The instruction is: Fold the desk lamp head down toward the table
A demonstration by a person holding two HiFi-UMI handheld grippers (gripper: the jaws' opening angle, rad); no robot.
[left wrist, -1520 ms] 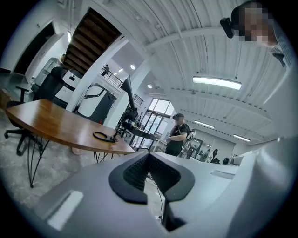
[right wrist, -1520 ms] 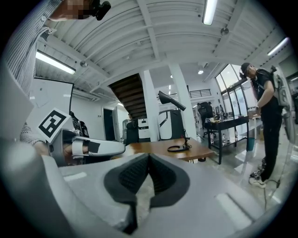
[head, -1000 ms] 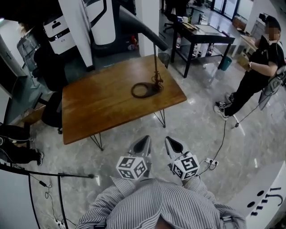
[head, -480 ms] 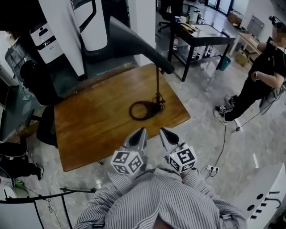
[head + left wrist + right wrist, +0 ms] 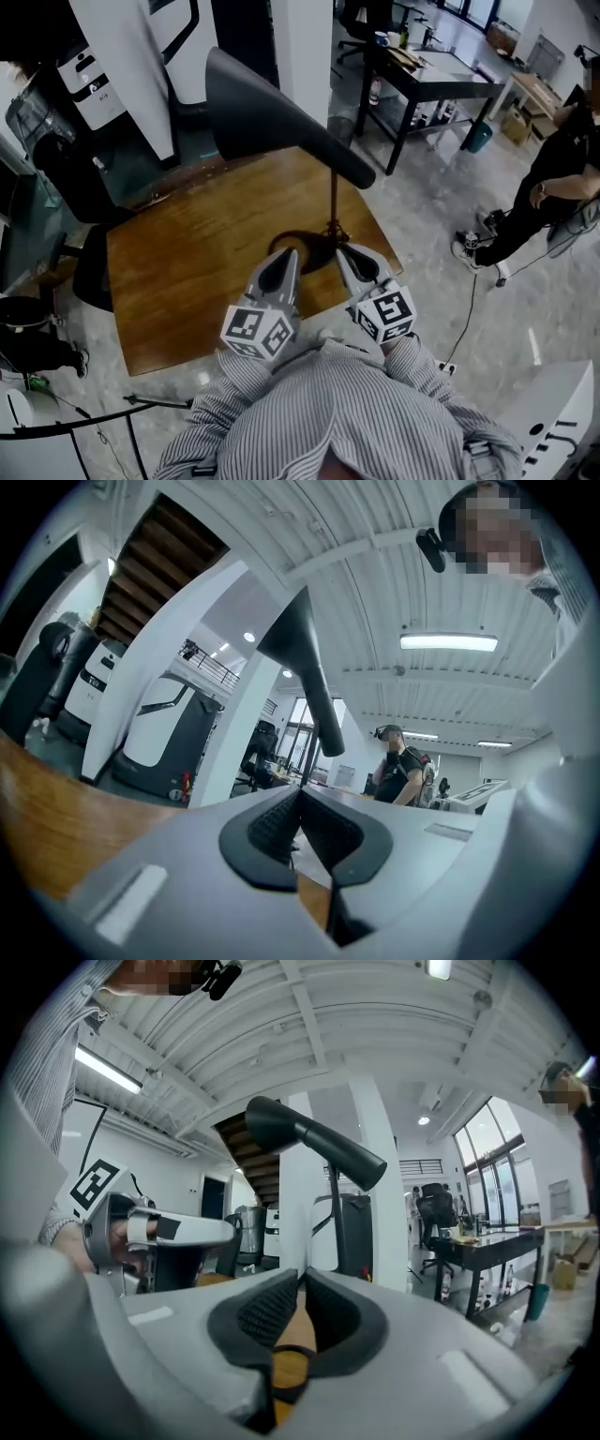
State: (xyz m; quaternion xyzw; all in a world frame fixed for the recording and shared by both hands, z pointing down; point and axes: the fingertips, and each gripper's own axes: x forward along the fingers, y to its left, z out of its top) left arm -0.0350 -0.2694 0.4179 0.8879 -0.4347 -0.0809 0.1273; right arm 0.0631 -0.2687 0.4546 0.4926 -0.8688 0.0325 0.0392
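While both tools hover over the near edge of the brown wooden table (image 5: 178,272), the black desk lamp (image 5: 281,117) stands upright on it, toward its right side. Its long cone-shaped head reaches up and to the left, raised well above the tabletop. A thin brownish stem (image 5: 333,202) drops from the narrow end of the head to a dark ring-shaped base (image 5: 309,246) that lies flat on the wood.

The left gripper (image 5: 286,255) points level at the base ring with its jaws pressed together at the tips, nothing between them. The right gripper (image 5: 345,251) sits just beside it, near the foot of the stem. Its jaws have just been opening and stand a sliver apart, also empty. Neither gripper touches the lamp.

Beyond the table stands a black metal desk (image 5: 431,80), and a person in dark clothes (image 5: 553,178) stands at the right on the pale floor.
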